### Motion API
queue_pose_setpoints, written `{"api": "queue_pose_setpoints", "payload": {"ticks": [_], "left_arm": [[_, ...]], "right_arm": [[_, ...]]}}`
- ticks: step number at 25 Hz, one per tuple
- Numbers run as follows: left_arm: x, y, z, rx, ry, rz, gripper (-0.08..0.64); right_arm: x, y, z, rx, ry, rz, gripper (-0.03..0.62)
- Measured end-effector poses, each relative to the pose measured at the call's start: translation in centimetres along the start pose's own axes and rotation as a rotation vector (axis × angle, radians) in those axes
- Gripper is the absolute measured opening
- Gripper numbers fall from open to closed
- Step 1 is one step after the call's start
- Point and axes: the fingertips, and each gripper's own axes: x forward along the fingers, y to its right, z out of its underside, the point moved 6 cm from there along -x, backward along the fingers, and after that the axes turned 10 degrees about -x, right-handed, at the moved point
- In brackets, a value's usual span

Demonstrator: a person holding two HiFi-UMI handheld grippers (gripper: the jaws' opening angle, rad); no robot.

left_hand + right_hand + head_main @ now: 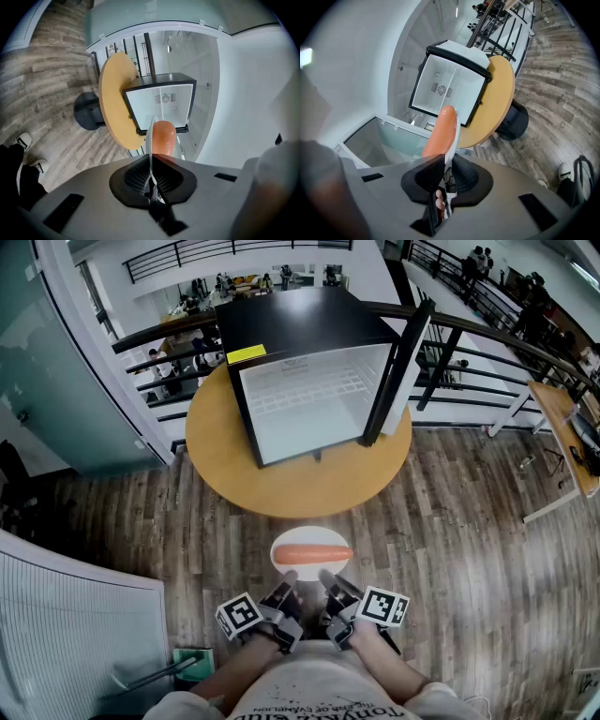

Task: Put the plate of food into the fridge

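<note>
Pinching plate (309, 535), orange food (163, 136) partly hidden

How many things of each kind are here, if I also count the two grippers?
plate: 1
orange food piece: 1
fridge: 1
round table: 1
grippers, left gripper and right gripper: 2
Total: 6

Head view: bright, even light; fridge (314, 399) interior close to blown-out white. Straight lines bow at the edges. My two gripper views: black rounded corners, heavy barrel distortion, near foreground soft.
</note>
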Motion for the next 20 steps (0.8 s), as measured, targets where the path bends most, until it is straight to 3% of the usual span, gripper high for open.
{"api": "queue_pose_setpoints", "payload": {"ticks": [20], "left_arm": [[-0.9,0.2,-1.3,0.012,-0.005,0.009,0.032]], "right_arm": [[1.1,-1.1,0.6,-0.034,-0.005,0.001,0.066]]}}
